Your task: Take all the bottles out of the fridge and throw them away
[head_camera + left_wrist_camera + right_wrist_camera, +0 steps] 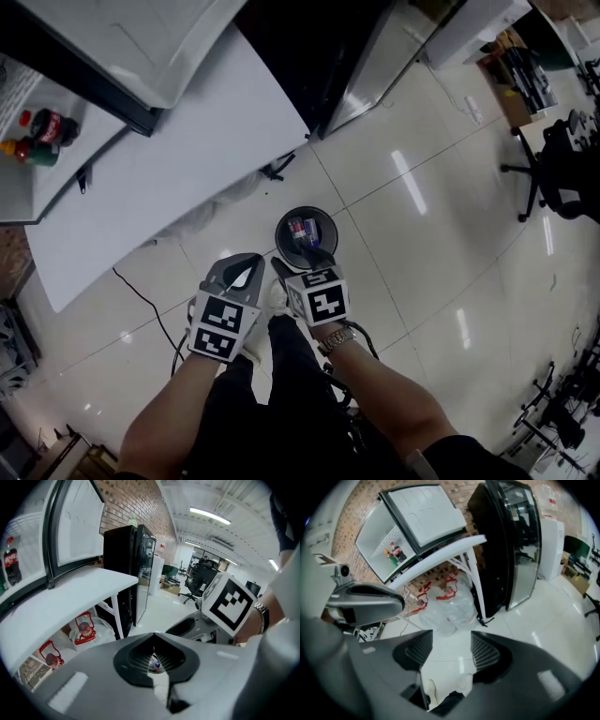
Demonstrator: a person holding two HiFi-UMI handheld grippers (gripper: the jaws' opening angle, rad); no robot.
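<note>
Two tools near bin [279, 225] rim: left tool [249, 263] together, right tool [300, 262] apart, empty; open floor [422, 216] right of table [187, 169] edge.

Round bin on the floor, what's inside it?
Bottles lie in the bin, red and blue bits showing. The right gripper covers its near edge, and the bin's bottom under them is hidden.
</note>
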